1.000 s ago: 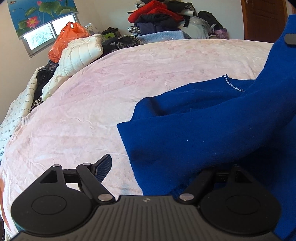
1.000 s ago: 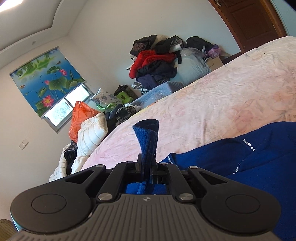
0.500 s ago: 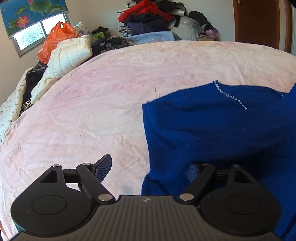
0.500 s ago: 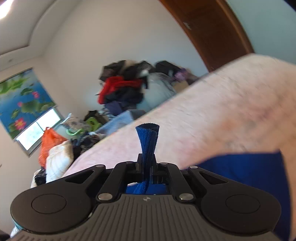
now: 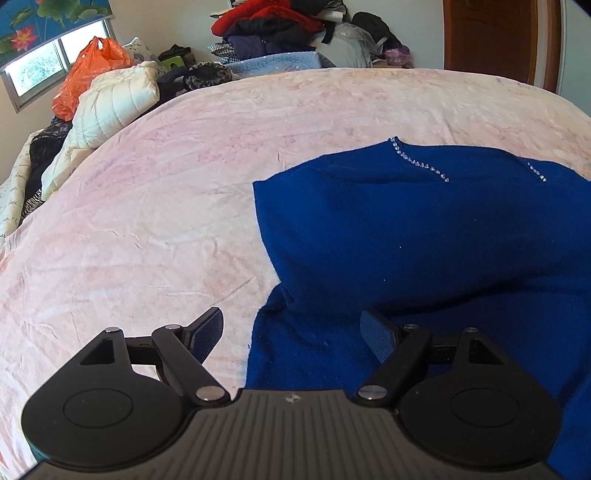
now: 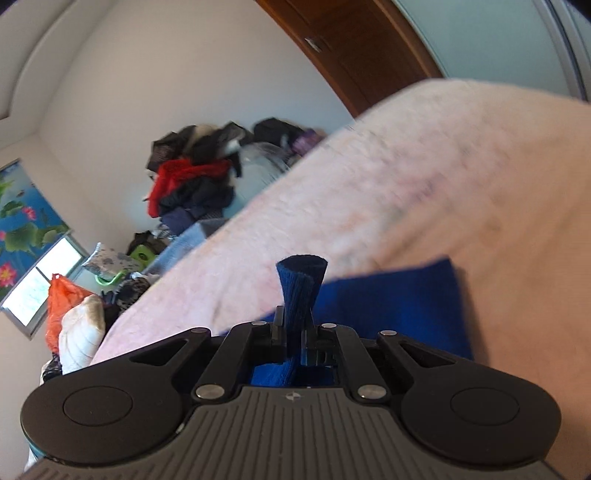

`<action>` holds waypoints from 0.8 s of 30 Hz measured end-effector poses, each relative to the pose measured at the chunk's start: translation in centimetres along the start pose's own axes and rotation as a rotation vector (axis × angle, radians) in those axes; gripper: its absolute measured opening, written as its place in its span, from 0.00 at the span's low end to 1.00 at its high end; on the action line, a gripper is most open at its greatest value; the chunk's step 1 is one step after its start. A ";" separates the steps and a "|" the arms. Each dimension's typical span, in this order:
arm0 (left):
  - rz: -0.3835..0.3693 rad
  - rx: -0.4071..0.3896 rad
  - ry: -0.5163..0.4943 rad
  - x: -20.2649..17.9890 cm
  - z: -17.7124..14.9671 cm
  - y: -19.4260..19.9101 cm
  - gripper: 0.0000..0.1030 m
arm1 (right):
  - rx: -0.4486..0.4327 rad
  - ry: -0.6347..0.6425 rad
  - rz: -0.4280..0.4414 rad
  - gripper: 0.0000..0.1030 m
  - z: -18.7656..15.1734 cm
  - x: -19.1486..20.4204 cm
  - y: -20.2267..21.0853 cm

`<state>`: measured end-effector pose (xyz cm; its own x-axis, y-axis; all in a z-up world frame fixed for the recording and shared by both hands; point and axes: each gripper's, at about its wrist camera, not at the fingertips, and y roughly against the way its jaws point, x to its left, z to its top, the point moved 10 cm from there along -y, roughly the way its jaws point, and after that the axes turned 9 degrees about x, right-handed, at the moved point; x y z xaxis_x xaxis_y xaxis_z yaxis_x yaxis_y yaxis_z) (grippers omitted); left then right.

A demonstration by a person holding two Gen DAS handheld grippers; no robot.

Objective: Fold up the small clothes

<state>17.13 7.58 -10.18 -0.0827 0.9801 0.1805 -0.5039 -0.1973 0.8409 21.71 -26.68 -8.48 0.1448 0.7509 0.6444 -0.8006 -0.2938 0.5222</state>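
A blue knit sweater (image 5: pixel 406 229) with a line of rhinestones at the neck lies on the pink bedspread (image 5: pixel 147 221), one part folded over its body. My left gripper (image 5: pixel 291 319) hovers open at the sweater's near left edge. Its left finger is over bare bedspread, its right finger over blue cloth, and nothing is pinched. In the right wrist view my right gripper (image 6: pixel 297 321) is shut on a narrow bunched edge of the sweater (image 6: pixel 301 284), which sticks up between the pads. The rest of the blue cloth (image 6: pixel 399 306) spreads just beyond on the bed (image 6: pixel 443 166).
Past the bed's far edge sits a heap of clothes (image 5: pixel 273 26), with a white quilted jacket (image 5: pixel 110 99) and an orange plastic bag (image 5: pixel 88 70) at the far left. A brown door (image 5: pixel 491 37) stands at the far right.
The right gripper has swung down and to the right with its pinched edge. The raised part of the sweater has come down flat across the body. The left gripper has stayed open in place.
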 end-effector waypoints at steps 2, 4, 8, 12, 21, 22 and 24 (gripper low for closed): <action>-0.002 0.004 -0.003 -0.1 -0.2 0.0 0.79 | -0.013 -0.007 -0.004 0.10 -0.1 -0.5 0.1; -0.003 0.002 -0.004 -0.1 -0.4 0.1 0.79 | -0.039 0.004 -0.015 0.10 0.2 -0.6 0.6; -0.007 0.008 0.000 -0.2 -0.6 0.0 0.79 | -0.028 0.035 -0.052 0.10 0.2 -1.2 0.4; -0.009 0.020 -0.006 -0.5 -1.0 -0.3 0.79 | -0.006 0.030 -0.088 0.10 -0.5 -2.6 -0.2; -0.003 0.023 -0.003 -0.4 -1.1 -0.3 0.79 | -0.011 0.056 -0.141 0.08 -0.9 -3.7 0.0; -0.002 0.023 -0.004 -0.4 -1.1 -0.3 0.79 | -0.012 0.058 -0.142 0.08 -0.9 -3.9 0.1; -0.002 0.024 -0.007 -0.6 -1.1 -0.4 0.79 | -0.009 0.073 -0.151 0.08 -0.9 -3.9 0.1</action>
<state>16.41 7.13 -11.17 -0.0754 0.9804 0.1820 -0.4832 -0.1956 0.8534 20.55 -29.11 -11.52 0.2217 0.8272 0.5164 -0.7780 -0.1693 0.6051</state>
